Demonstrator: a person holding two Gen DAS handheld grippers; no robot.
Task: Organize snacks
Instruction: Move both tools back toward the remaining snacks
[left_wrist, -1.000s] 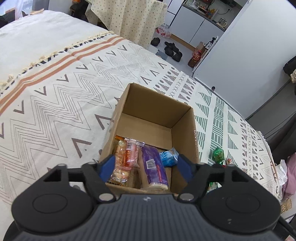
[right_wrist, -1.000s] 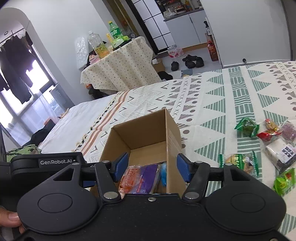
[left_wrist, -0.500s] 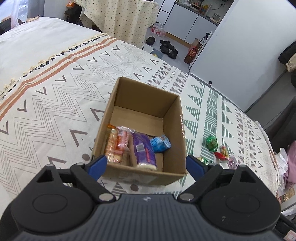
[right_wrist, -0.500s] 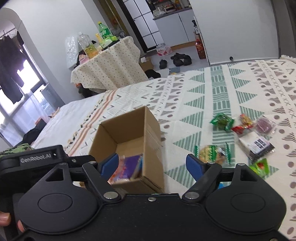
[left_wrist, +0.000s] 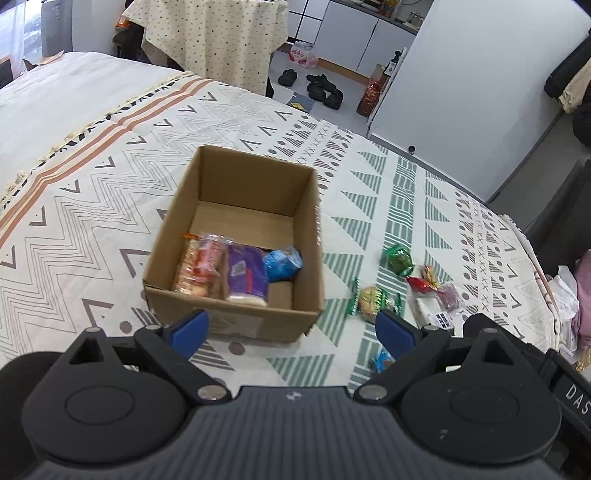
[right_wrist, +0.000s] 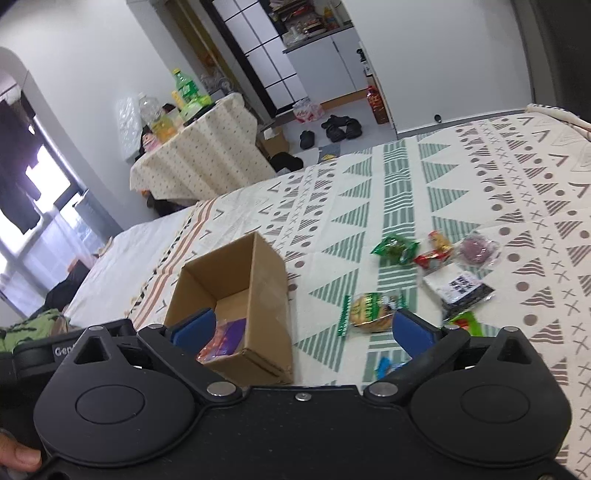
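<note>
Left gripper (left_wrist: 291, 326) and right gripper (right_wrist: 301, 326) both spread, empty; box (left_wrist: 306, 236) on bedspread (left_wrist: 92, 206), its blue packet (left_wrist: 282, 262) seen only from left wrist. Loose snacks (right_wrist: 373, 308) beside box; bottles (right_wrist: 184, 86) on far table only in right view.

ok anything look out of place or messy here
Yes: several snack packets lie loose on the bedspread to the right of the cardboard box, which holds only three packets crowded at its near end. Nothing looks spilled or damaged.
</note>
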